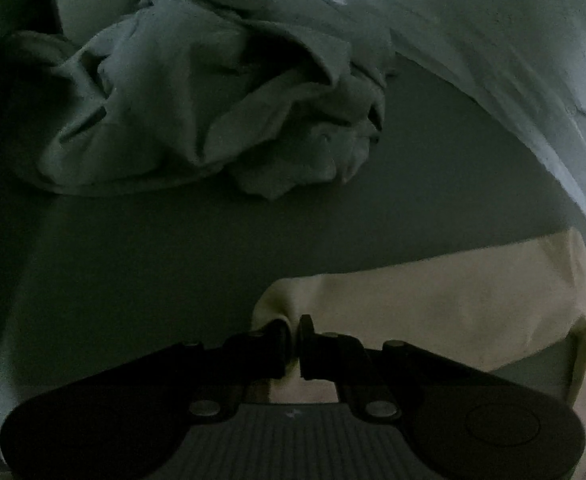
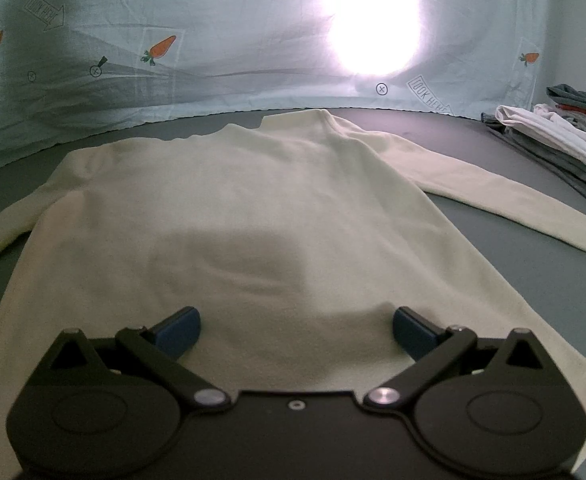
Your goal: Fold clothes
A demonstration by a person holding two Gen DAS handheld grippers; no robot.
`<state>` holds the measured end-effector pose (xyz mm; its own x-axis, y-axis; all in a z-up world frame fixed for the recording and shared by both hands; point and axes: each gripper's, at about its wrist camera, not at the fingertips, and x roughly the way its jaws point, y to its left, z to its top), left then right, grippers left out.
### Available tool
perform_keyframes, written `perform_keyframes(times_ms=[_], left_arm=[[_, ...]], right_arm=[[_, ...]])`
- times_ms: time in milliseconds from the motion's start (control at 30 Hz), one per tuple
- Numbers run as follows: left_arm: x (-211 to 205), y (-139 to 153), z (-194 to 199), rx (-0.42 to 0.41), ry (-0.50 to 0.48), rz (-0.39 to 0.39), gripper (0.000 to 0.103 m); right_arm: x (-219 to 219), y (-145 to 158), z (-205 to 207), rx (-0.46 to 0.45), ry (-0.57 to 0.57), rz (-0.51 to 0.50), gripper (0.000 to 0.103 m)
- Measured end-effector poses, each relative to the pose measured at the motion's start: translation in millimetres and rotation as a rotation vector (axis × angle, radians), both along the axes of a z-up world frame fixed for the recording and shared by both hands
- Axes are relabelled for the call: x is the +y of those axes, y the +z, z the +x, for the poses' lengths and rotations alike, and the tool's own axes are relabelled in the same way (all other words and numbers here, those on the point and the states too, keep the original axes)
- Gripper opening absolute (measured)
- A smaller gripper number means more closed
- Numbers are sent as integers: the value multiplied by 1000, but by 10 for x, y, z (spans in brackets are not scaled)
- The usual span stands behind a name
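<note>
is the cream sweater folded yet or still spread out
Spread out: the cream sweater lies flat on the table, both sleeves extended sideways.

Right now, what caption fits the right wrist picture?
Open right tool hovering over a cream sweater spread flat on the grey table.

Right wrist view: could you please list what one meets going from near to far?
Open right gripper → cream long-sleeved sweater lying flat → bare grey tabletop → pale blue carrot-print sheet hanging behind.
</note>
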<state>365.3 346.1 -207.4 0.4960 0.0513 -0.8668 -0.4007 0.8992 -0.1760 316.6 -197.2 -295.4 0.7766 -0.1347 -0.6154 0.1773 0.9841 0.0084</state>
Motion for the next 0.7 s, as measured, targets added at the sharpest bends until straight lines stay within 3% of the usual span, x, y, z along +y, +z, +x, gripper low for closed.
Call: perform_keyframes(times_ms=[100,133,200,233,267,300,367,500,600,700], left_arm=[[-130,-9,-22,32,-53,66,16],[-143,-51,-16,44,-59,82,27],[-130,-109,-28,41,-57,95,28],[-122,-94,-36,39,-65,97,26],[-116,-67,-49,39,-73,95,11],[-101,-22,-82,24,-67,85,5],[-54,68,-154,-6,-40,52,5],[-39,-44,-145,39,-26,31,6],[-79,-41,-173,21,-42,41,6],[-72,4,-216,2,-29,3,5]], right_arm=[[0,1,-3,0,-1,0,103],[1,1,-4,0,-1,0,103],[0,2,-4,0,-1,0,103],[0,2,-4,0,0,0,103],[0,2,-4,0,0,0,103],[1,2,-4,0,0,0,103],[-1,2,-4,0,0,0,103],[1,3,-4,0,-1,0,103],[1,3,-3,0,-1,0,103],[3,3,-3,0,-1,0,103]])
